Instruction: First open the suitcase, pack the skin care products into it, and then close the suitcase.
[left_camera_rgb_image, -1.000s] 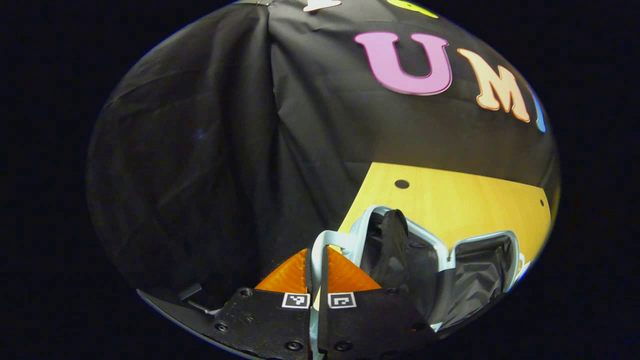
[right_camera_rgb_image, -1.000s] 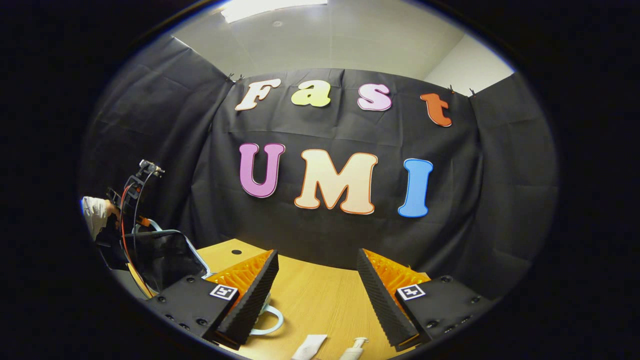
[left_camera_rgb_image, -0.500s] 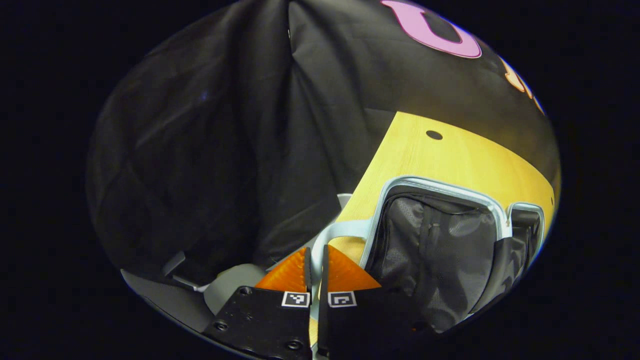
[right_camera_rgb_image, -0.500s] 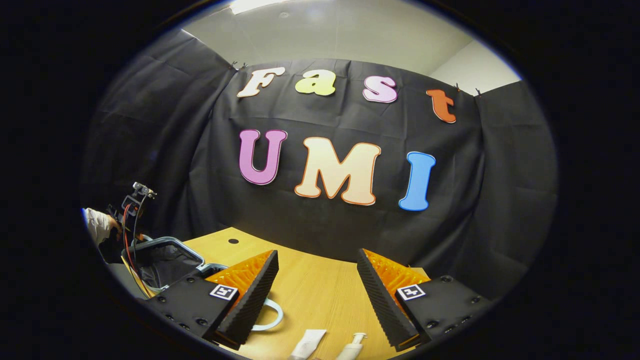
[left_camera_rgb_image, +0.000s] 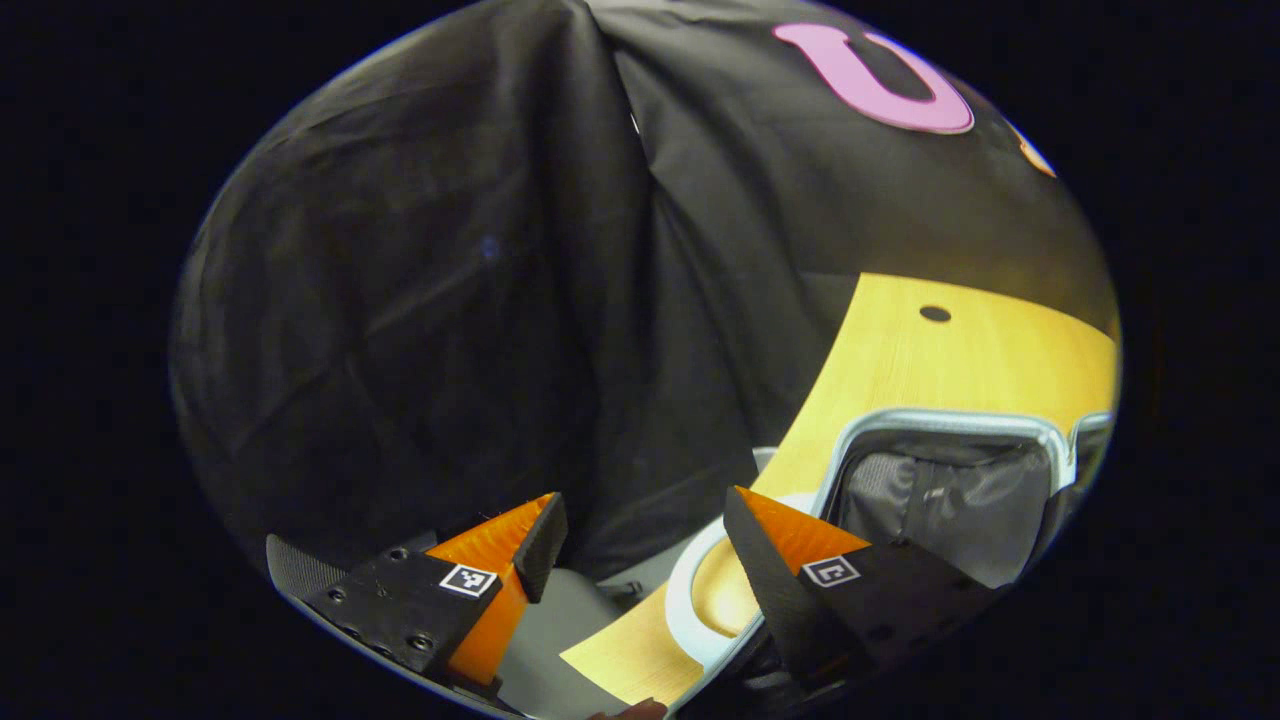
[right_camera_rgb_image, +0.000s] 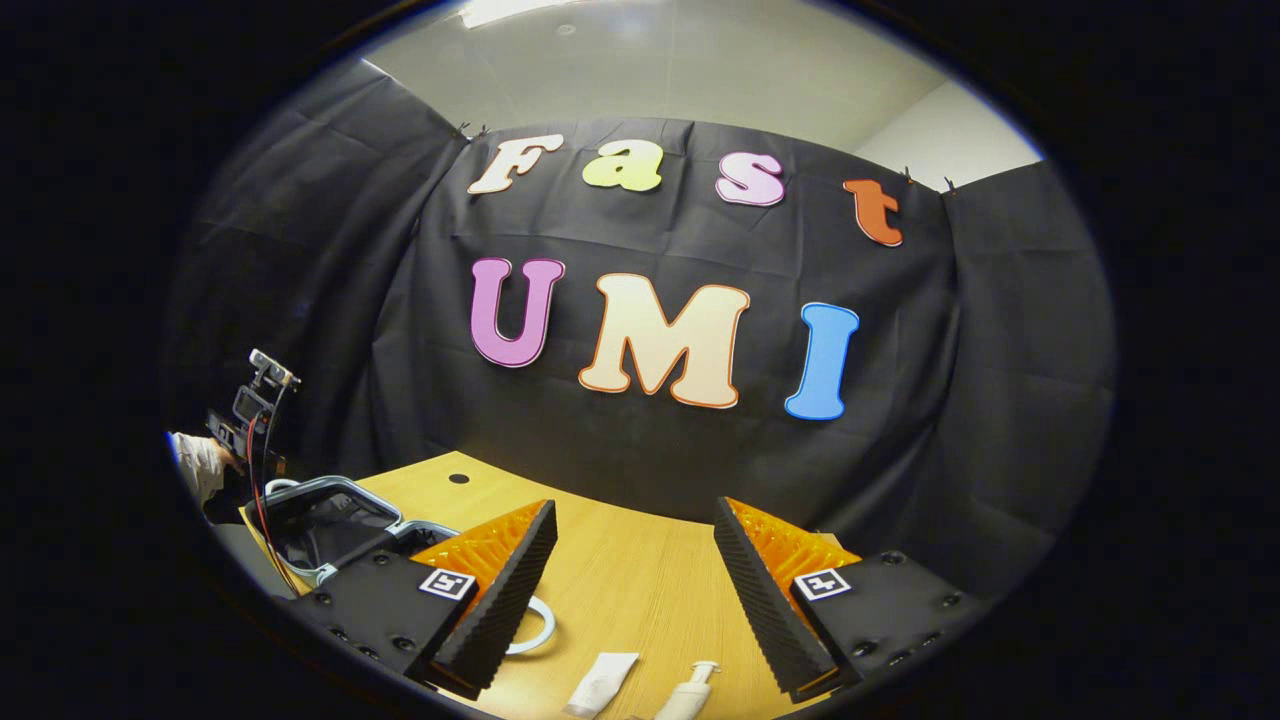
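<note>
— Suitcase (left_camera_rgb_image: 950, 480) first: where does it lie?

— Open on the wooden tabletop (left_camera_rgb_image: 960, 360), at its left end as the right gripper view has it. In the left gripper view its pale blue-grey rim frames a grey fabric lining, and a pale loop handle (left_camera_rgb_image: 690, 590) curves out from the near side, just in front of the left gripper (left_camera_rgb_image: 640, 520).

— Does that gripper have hold of the handle?

— No. Its jaws stand wide apart with nothing between them; the handle lies beside the right-hand finger, and I cannot tell whether they touch.

— And the other one?

— The right gripper (right_camera_rgb_image: 630, 560) hangs over the middle of the tabletop, jaws spread wide and empty too. Below and between its fingers lie two skin care products: a white tube (right_camera_rgb_image: 600, 685) and, just beside it, a white pump bottle (right_camera_rgb_image: 685, 690), both flat on the wood and well apart from the suitcase.

— Is the suitcase in that view as well?

— Yes, far left (right_camera_rgb_image: 320, 515), lid laid open, dark lining showing. Behind it the left gripper (right_camera_rgb_image: 250, 420) is held up by a hand in a white sleeve (right_camera_rgb_image: 200, 465), with red and black cables trailing down. A second pale loop (right_camera_rgb_image: 535, 625) lies on the wood by the right gripper's left finger.
</note>
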